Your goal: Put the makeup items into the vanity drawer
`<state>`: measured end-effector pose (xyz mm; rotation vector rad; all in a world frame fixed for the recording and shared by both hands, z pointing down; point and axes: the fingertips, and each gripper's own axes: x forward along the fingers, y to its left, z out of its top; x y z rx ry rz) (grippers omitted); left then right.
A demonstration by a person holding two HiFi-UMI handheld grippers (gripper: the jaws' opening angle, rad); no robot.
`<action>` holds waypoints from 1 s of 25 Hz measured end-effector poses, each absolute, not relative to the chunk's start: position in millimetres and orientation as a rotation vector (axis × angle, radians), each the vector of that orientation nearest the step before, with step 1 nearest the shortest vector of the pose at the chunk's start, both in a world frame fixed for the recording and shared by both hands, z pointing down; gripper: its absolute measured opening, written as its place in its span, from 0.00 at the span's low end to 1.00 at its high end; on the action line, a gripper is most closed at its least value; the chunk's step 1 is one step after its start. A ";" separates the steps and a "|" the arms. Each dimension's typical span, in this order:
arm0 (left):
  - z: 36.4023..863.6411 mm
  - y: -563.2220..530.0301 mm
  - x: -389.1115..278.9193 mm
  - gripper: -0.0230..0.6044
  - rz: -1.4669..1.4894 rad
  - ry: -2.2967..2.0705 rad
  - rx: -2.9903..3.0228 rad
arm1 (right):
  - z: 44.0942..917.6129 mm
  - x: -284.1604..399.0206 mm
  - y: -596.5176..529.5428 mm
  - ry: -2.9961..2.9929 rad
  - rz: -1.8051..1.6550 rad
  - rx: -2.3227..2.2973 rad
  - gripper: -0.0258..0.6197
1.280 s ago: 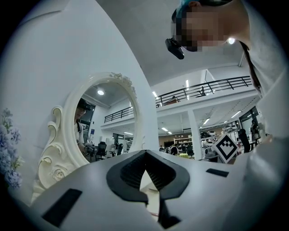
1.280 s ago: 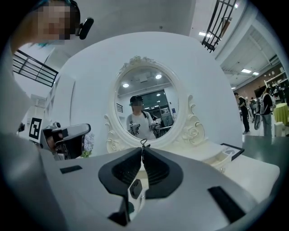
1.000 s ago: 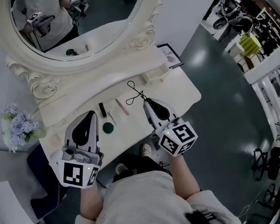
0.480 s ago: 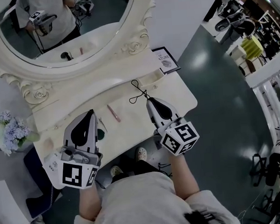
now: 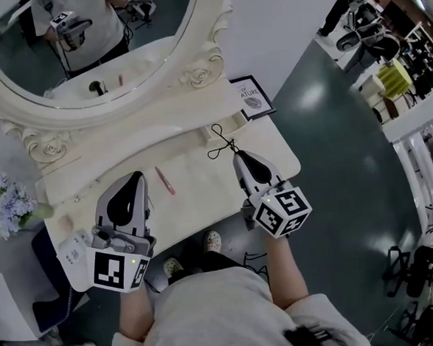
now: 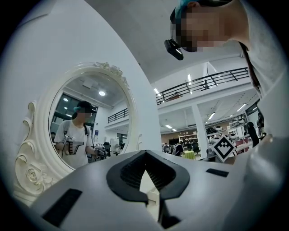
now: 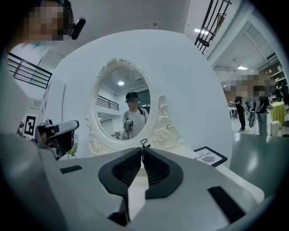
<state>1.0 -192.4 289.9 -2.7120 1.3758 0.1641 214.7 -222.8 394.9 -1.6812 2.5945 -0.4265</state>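
Note:
In the head view a thin pink stick (image 5: 164,180) lies on the cream vanity top (image 5: 195,188). My left gripper (image 5: 137,175) hovers just left of it, jaws shut and empty (image 6: 145,153). My right gripper (image 5: 237,155) is shut on a black wire item (image 5: 218,140). The wire's loop sticks out past the tips (image 7: 143,143) in the right gripper view. A small open drawer (image 5: 225,125) sits under the mirror shelf, just beyond the wire item. Any other makeup under the left gripper is hidden.
A large oval mirror (image 5: 81,37) in a carved cream frame stands behind the top. A framed card (image 5: 251,98) leans at the back right. Pale flowers (image 5: 7,199) stand off the left end. The vanity's front edge is near the person's feet.
The right gripper has carried the black wire item rightward, nearer the small drawer. The left gripper now covers the black tube and green round item seen earlier. The head view has shifted.

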 end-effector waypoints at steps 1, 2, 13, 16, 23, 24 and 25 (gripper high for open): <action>290.4 -193.8 3.7 0.06 0.160 1.381 -2.709 | 397.6 219.8 -225.0 2.598 -0.437 -1.686 0.09; 290.8 -195.4 6.5 0.06 0.156 1.387 -2.706 | 400.3 224.9 -227.5 2.603 -0.448 -1.690 0.09; 297.4 -207.6 30.0 0.06 0.109 1.458 -2.673 | 428.7 264.7 -254.9 2.685 -0.547 -1.695 0.09; 300.1 -211.1 32.9 0.06 0.094 1.485 -2.661 | 437.4 270.7 -263.6 2.720 -0.578 -1.684 0.09; 303.7 -217.6 34.7 0.06 0.077 1.541 -2.636 | 455.6 275.9 -280.6 2.819 -0.637 -1.651 0.09; 304.2 -218.3 34.0 0.06 0.075 1.550 -2.630 | 457.9 275.9 -282.9 2.835 -0.647 -1.644 0.09; 304.7 -219.0 33.2 0.06 0.074 1.559 -2.625 | 460.1 275.9 -285.2 2.851 -0.658 -1.637 0.09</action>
